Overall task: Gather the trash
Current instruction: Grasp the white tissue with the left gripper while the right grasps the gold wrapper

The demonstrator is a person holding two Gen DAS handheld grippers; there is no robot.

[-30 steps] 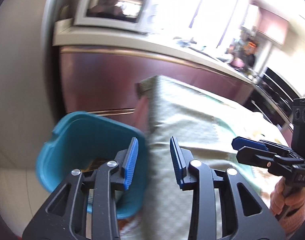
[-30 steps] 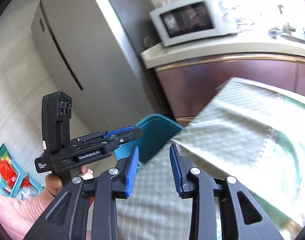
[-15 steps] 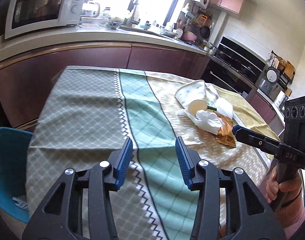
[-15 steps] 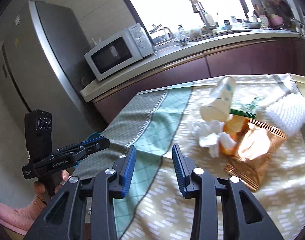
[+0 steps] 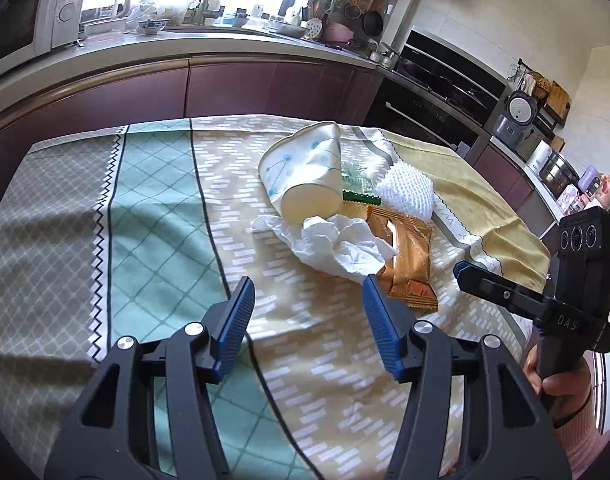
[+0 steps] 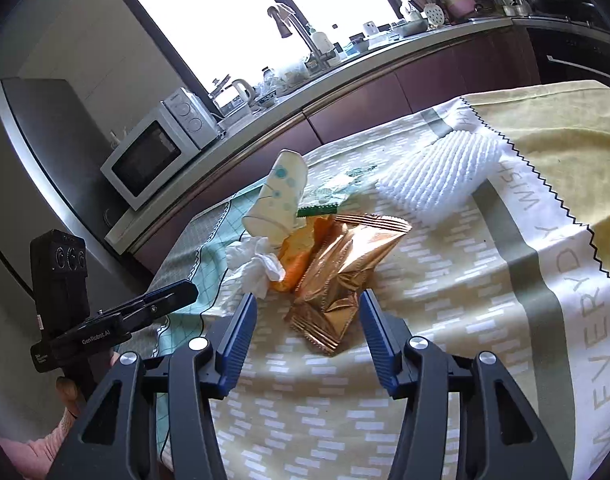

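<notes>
A heap of trash lies on the clothed table (image 5: 153, 216): a tipped paper cup (image 5: 305, 176), a crumpled white tissue (image 5: 333, 244), a gold foil wrapper (image 5: 405, 256), a white foam net (image 5: 405, 190) and a small green wrapper (image 5: 359, 196). My left gripper (image 5: 307, 298) hovers just short of the tissue, jaws opening, nothing between them. My right gripper (image 6: 307, 312) hangs over the near end of the gold wrapper (image 6: 341, 276), jaws opening, pads not touching it. The cup (image 6: 277, 204), tissue (image 6: 255, 268) and foam net (image 6: 437, 176) lie beyond it.
A kitchen counter (image 5: 185, 44) with a microwave (image 6: 157, 148), kettle and sink runs behind the table. An oven and stove (image 5: 437, 76) stand at the far right. The other gripper, held in a hand, shows at each view's edge (image 5: 545, 300) (image 6: 105, 320).
Both grippers swung away from the blue bin and fridge side toward the trash heap on the table. Their jaws spread wider as they neared it. The bin has left both views.
</notes>
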